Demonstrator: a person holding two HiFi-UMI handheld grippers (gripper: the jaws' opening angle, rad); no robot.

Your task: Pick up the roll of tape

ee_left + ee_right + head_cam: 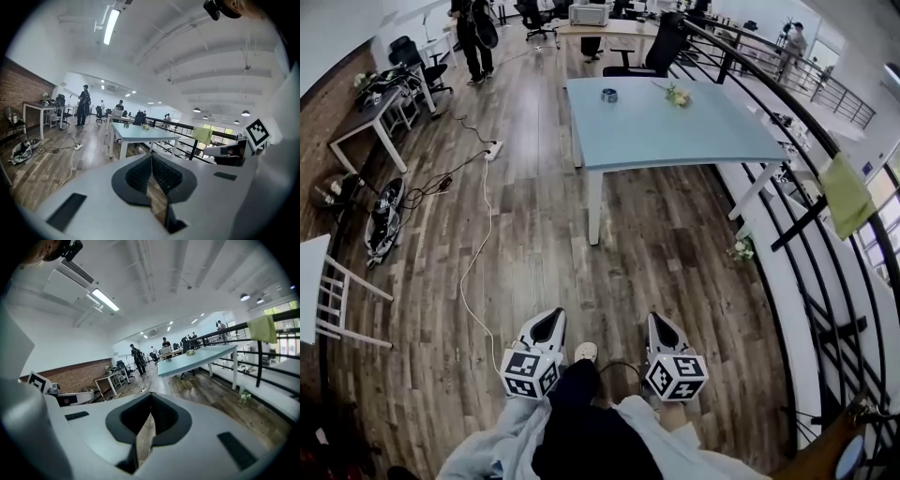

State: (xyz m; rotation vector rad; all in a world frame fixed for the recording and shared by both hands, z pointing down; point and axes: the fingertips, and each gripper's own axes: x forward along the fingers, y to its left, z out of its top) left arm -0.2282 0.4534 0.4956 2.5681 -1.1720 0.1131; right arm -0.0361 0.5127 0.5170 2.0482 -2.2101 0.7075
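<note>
The roll of tape (608,95) is a small dark ring lying near the far left part of a pale blue table (675,131), well ahead of me across the wooden floor. It also shows as a tiny dark spot on the table (125,125) in the left gripper view and on the table (169,360) in the right gripper view. My left gripper (553,316) and right gripper (657,320) are held low, close to my body, side by side and pointing toward the table. Both are shut with nothing between the jaws, as the left gripper (151,157) and right gripper (151,395) show in their own views.
A small bunch of flowers (678,96) lies on the table beside the tape. A white cable with a power strip (494,148) runs over the floor at left. A black railing (811,216) borders the right. An office chair (661,47) stands behind the table, with a person (473,37) farther back.
</note>
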